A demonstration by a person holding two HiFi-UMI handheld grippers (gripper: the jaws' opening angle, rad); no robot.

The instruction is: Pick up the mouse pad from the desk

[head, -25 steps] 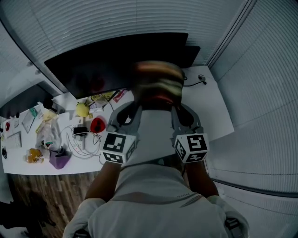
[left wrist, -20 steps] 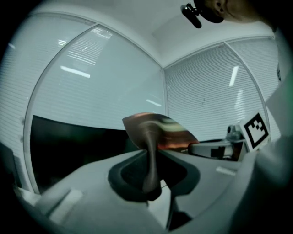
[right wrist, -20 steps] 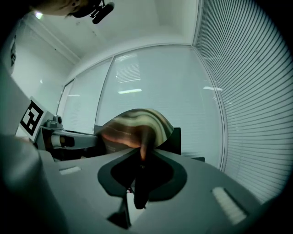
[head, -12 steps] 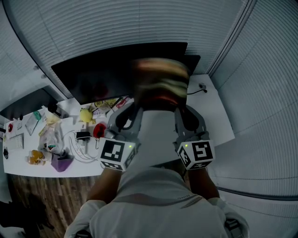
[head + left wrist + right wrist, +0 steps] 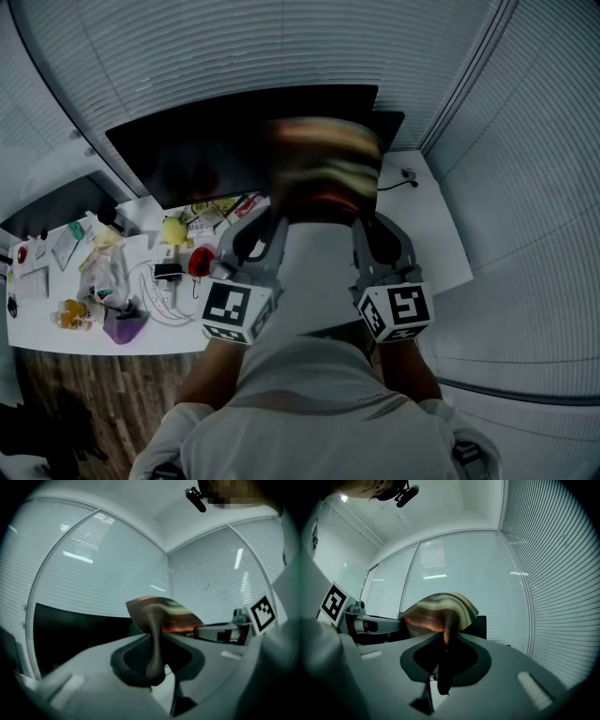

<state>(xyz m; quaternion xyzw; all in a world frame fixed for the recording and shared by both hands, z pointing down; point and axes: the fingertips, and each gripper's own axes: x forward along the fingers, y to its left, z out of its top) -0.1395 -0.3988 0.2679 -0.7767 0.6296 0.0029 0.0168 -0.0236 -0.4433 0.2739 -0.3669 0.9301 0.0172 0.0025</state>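
Fabric of your pale shirt (image 5: pixel 309 408) fills the bottom of the head view, with a strip of wooden floor (image 5: pixel 80 394) beside it on the left. Just ahead of it are your two marker cubes, the left cube (image 5: pixel 231 309) and the right cube (image 5: pixel 394 311), side by side and level.

Beyond them your left tongs (image 5: pixel 284 214) and right tongs (image 5: pixel 362 214) reach forward in parallel. Both are clenched on the mouse pad (image 5: pixel 323 169). In the left gripper view the left tongs (image 5: pixel 154 637) pinch one thin edge of the pad (image 5: pixel 164 616). In the right gripper view the right tongs (image 5: pixel 445 639) pinch the opposite edge (image 5: pixel 440 609). The pad is off the counter (image 5: pixel 427 225), held up in the air between the two tongs. It bows upward, and its striped brown, cream and red face is blurred in the head view.

Below and to the left, the white counter carries clutter: a purple cup (image 5: pixel 122 324), loose cables (image 5: pixel 159 292), a red object (image 5: pixel 199 261) and a yellow object (image 5: pixel 171 230). Behind the raised pad stands a wide dark monitor (image 5: pixel 206 141). Farthest off, pale blinds (image 5: pixel 234 47) cover the walls.
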